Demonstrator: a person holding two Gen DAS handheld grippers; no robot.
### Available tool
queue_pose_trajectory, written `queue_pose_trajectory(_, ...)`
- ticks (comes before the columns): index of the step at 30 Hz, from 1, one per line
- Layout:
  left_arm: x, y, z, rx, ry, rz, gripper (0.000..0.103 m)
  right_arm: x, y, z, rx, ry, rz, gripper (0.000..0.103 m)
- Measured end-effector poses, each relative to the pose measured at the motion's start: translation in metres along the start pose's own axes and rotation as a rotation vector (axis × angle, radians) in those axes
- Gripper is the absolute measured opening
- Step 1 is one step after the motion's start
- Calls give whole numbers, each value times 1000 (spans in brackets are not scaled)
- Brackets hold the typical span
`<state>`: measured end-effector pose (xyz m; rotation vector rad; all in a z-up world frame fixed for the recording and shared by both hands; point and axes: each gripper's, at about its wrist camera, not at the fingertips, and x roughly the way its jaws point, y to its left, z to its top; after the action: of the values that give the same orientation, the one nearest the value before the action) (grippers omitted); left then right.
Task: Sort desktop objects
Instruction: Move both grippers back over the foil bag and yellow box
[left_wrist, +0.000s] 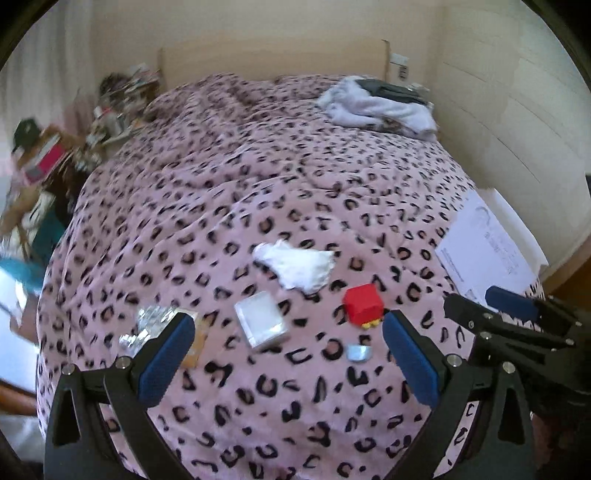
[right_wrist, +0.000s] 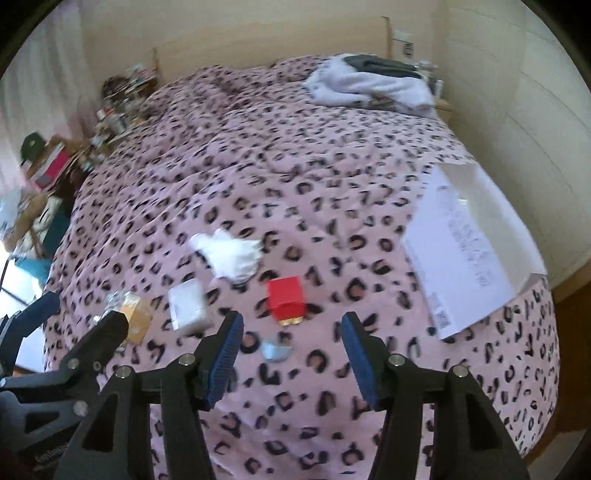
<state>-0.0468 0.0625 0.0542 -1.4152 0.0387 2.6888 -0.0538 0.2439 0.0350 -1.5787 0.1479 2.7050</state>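
Note:
Several small objects lie on a pink leopard-print bedspread (left_wrist: 258, 166). A red box (left_wrist: 364, 303) (right_wrist: 286, 301), a white box (left_wrist: 261, 325) (right_wrist: 187, 309), a crumpled white tissue (left_wrist: 300, 266) (right_wrist: 231, 256), a small silvery-blue piece (left_wrist: 358, 353) (right_wrist: 274, 350), and a foil wrapper on a tan card (left_wrist: 157, 325) (right_wrist: 135, 317). My left gripper (left_wrist: 288, 341) is open and empty, hovering short of the white box. My right gripper (right_wrist: 291, 334) is open and empty, just short of the red box and above the silvery piece. Each gripper shows at the other view's edge.
An open white cardboard box (right_wrist: 469, 240) (left_wrist: 487, 247) sits at the bed's right edge. A pile of white and dark clothes (left_wrist: 376, 99) lies at the far right. A cluttered shelf (left_wrist: 55, 155) stands left of the bed. A wall runs along the right.

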Motion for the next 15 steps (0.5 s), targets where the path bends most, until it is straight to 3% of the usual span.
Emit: queue_pose_trajectory(15, -5, 108, -41, -190, 59, 90, 103, 5, 83, -15, -81, 25, 73, 57)
